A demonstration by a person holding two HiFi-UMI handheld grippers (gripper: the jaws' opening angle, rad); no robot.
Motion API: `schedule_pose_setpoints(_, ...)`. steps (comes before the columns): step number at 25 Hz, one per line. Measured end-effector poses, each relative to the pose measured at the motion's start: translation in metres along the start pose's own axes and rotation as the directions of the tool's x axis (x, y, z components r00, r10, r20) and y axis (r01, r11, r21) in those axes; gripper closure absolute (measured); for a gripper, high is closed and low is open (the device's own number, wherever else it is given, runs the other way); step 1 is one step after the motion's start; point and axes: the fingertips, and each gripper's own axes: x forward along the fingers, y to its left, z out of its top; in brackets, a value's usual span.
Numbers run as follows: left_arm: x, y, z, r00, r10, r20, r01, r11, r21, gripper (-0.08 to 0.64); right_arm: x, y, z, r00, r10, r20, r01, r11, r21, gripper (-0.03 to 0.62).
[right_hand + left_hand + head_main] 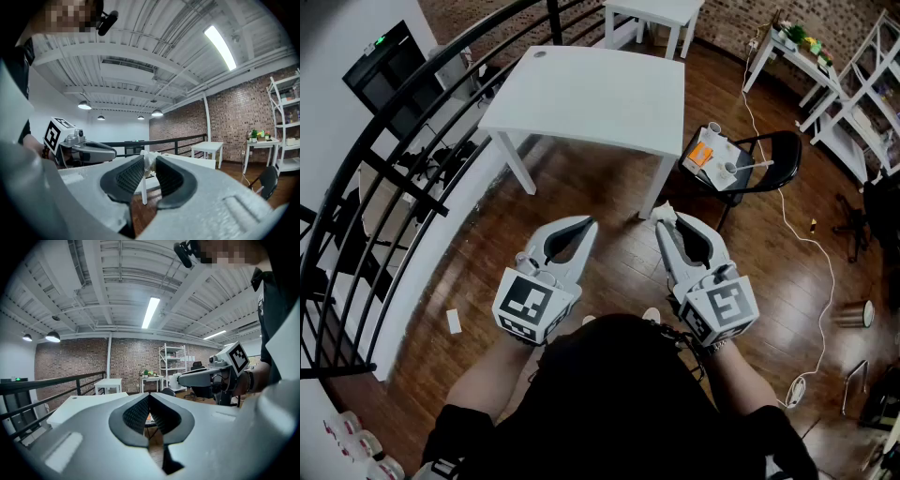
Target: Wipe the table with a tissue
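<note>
Where the tissue (664, 212) sits: at the tip of the right gripper (660, 223), held above the wooden floor (609, 277), near the counter's front leg (655, 187).
Right fingers: pinching the white tissue between ribbed pads.
Left gripper (591, 221): fingers pressed together, holding nothing.
Counter (591, 94): white, ahead of both grippers, with a small round mark at its far corner, perhaps a hole.

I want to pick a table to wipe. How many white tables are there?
3. A big table stands straight ahead, a small table is behind it, and a table with plants is at the top right. More may be hidden outside the view.
</note>
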Motion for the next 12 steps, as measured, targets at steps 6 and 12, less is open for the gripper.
schedule_pose_setpoints(6, -0.015, 0.011, -0.003, 1.0, -0.007, 0.011, 0.007, 1.0, 0.003, 0.548, 0.009, 0.019, -0.006, 1.0, -0.006, 0.006, 0.006, 1.0, 0.003, 0.523)
schedule_pose_setpoints(12, -0.015, 0.014, -0.001, 0.999, -0.029, 0.019, 0.029, 1.0, 0.001, 0.548, 0.011, 0.021, -0.004, 1.0, -0.022, 0.003, 0.022, 1.0, -0.009, 0.523)
